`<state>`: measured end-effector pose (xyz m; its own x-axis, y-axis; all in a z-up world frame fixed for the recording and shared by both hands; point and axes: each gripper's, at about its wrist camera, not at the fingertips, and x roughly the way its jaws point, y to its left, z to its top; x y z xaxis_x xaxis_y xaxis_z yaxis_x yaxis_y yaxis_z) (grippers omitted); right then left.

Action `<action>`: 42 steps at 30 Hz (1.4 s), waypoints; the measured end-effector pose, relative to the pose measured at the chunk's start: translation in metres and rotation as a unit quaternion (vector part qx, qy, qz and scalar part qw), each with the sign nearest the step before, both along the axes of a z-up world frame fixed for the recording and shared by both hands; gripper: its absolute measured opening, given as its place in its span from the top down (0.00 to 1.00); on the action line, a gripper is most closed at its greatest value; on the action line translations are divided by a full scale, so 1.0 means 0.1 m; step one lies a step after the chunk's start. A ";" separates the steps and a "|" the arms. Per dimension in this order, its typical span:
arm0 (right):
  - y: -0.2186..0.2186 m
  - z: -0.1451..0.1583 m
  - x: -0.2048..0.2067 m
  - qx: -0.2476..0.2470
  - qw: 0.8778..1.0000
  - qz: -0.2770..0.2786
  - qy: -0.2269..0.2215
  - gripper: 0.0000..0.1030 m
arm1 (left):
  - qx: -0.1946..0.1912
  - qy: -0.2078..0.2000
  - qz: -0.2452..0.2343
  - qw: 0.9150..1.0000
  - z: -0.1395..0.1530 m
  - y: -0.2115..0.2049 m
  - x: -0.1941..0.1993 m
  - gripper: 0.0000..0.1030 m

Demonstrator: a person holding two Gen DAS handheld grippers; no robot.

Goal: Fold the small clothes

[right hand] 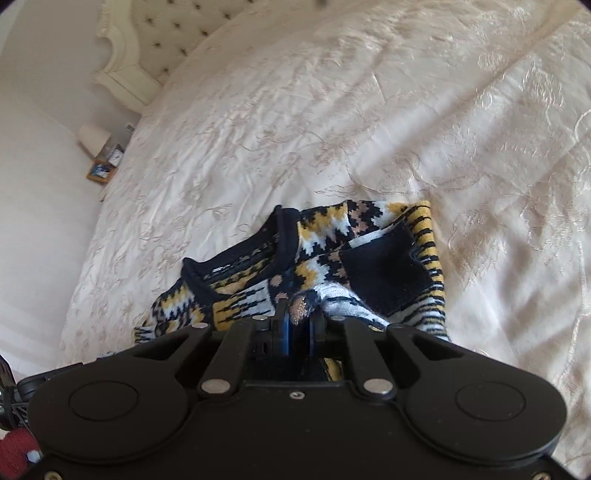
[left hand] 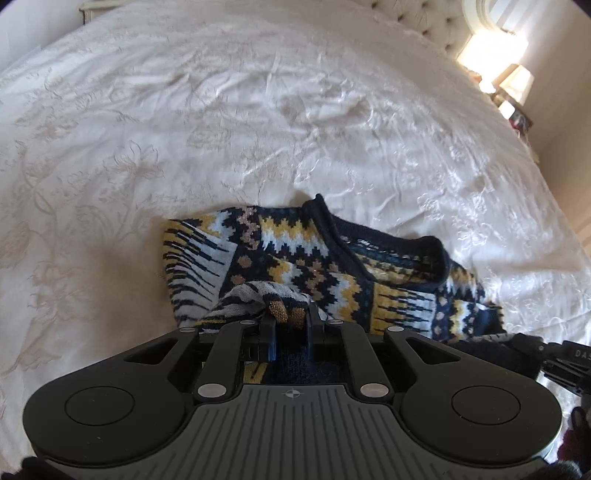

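Observation:
A small knitted sweater (left hand: 317, 266) in navy, yellow and white zigzag pattern lies bunched on the white embroidered bedspread (left hand: 221, 110). Its navy collar (left hand: 424, 243) faces up. My left gripper (left hand: 290, 317) is shut on a pinched fold of the knit near the left side of the sweater. In the right wrist view the same sweater (right hand: 332, 258) shows a navy pocket patch (right hand: 384, 273). My right gripper (right hand: 301, 314) is shut on another fold of it. Both held edges are raised over the rest of the garment.
The bedspread (right hand: 406, 110) stretches wide on all sides of the sweater. A tufted headboard (right hand: 162, 33) and a bedside table with a lamp (right hand: 94, 138) stand at the far end. The other gripper's body (left hand: 554, 354) shows at the right edge.

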<state>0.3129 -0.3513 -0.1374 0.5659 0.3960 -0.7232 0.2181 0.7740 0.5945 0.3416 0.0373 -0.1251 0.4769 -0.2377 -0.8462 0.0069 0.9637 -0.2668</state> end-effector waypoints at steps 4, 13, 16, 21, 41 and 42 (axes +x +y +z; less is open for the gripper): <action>0.01 -0.13 0.18 -0.003 1.000 -0.019 0.025 0.78 | -0.019 0.023 -0.009 1.000 -0.14 0.06 0.22 0.84; -0.04 -0.31 0.46 0.018 0.997 -0.045 0.058 0.65 | -0.096 0.051 -0.025 0.994 -0.34 0.24 0.58 0.67; -0.09 -0.37 0.48 0.035 0.996 -0.060 0.062 0.54 | -0.111 0.047 -0.015 0.993 -0.37 0.30 0.59 0.56; -0.16 -0.39 0.51 0.024 0.996 -0.062 0.065 0.54 | -0.096 0.029 -0.017 0.995 -0.34 0.39 0.63 0.32; -0.20 0.06 0.05 -0.102 0.994 -0.025 -0.013 0.51 | -0.012 -0.008 -0.119 0.993 -0.14 0.25 0.01 0.31; -0.16 0.07 0.03 -0.106 0.994 -0.012 -0.014 0.51 | -0.011 -0.007 -0.129 0.992 -0.15 0.20 0.00 0.31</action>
